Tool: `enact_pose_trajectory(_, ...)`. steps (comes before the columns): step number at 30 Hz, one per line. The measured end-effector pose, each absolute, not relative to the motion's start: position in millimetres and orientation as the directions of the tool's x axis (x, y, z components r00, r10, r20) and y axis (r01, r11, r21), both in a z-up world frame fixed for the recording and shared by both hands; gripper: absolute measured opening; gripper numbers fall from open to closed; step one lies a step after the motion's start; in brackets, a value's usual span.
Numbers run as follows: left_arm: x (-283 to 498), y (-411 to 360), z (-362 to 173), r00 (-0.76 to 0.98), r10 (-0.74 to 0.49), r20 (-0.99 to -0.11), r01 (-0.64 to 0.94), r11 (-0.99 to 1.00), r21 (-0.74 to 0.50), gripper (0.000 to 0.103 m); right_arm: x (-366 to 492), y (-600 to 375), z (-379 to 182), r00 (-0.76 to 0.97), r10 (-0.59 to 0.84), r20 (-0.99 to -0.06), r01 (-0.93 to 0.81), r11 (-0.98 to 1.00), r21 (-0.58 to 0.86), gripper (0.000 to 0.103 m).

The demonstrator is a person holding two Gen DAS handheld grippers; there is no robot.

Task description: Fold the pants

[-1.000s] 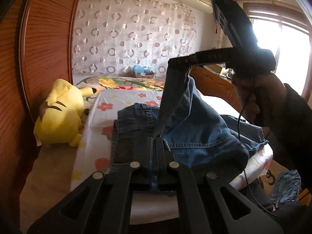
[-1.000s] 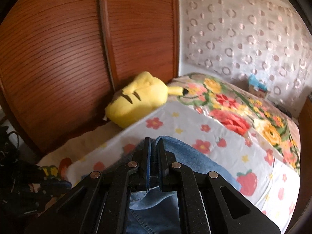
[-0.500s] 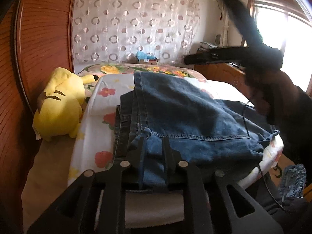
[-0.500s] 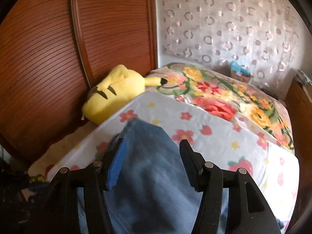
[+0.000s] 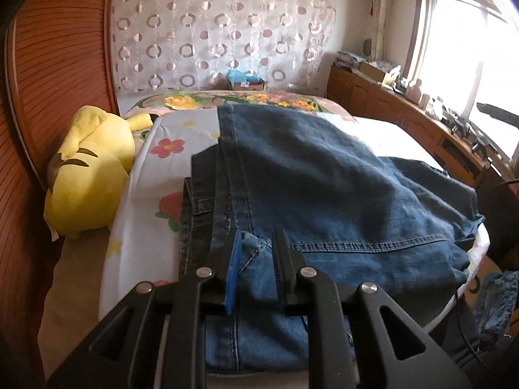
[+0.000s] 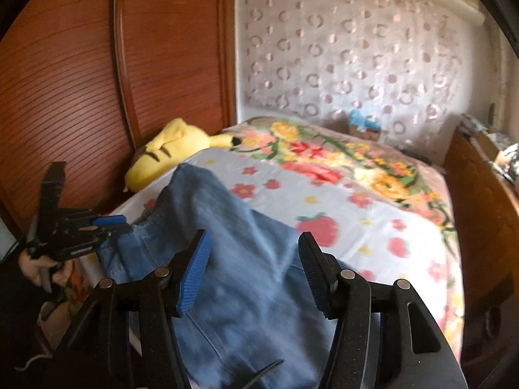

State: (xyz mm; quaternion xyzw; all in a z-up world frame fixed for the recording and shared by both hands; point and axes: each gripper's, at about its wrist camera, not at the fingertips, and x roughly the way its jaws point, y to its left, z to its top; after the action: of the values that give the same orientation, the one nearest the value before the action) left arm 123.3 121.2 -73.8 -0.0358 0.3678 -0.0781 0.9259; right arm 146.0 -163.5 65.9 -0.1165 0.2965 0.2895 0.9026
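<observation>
Blue denim pants [image 5: 324, 178] lie folded over on the flowered sheet of the bed [image 5: 168, 149], one leg laid across the waist part. My left gripper [image 5: 258, 243] is low at the near edge of the pants. Its jaws are opening, and a fold of denim sits loosely between the fingers. In the right wrist view the left gripper [image 6: 110, 223] is at the left edge of the pants [image 6: 233, 259], a hand behind it. My right gripper [image 6: 253, 253] hovers open above the denim, with nothing pinched.
A yellow plush toy [image 5: 87, 175] lies on the bed's left side against the wooden wardrobe [image 6: 97, 81]. A floral blanket [image 6: 324, 159] covers the far half. A wooden counter [image 5: 405, 113] with clutter runs under the window. A blue cloth [image 5: 496, 298] lies low on the right.
The right gripper opened, dropped the lifted pant leg and drew back; the leg now lies flat over the pants. The left gripper sank toward the bed and its jaws parted.
</observation>
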Motion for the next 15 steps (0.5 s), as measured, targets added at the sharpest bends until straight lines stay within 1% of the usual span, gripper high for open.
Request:
enact_pose_trajectory(4,131,120,-87,0.696,-0.142,-0.704,0.087,0.990,-0.114,0.017,131,-197,95,0.713,0.397,-0.578,-0.544,0.833,-0.099,0.057)
enact_pose_trajectory(8,137,114,-101,0.657,-0.115,-0.745,0.074,0.993,-0.088,0.018,132,-215,101,0.732,0.377,-0.567,-0.517,0.849,-0.104,0.058)
enact_pose_trajectory(11,135,107,-104,0.671,-0.079,-0.737,0.075,0.996,-0.039,0.018,141,-218,80,0.708,0.391,-0.588,-0.525,0.848,-0.068,0.058)
enact_pose_trajectory(15,133,112,-107,0.690,-0.088,-0.719,0.056,0.996,-0.068,0.019,153,-213,33,0.660,0.449,-0.602,-0.561,0.828,0.003,0.058)
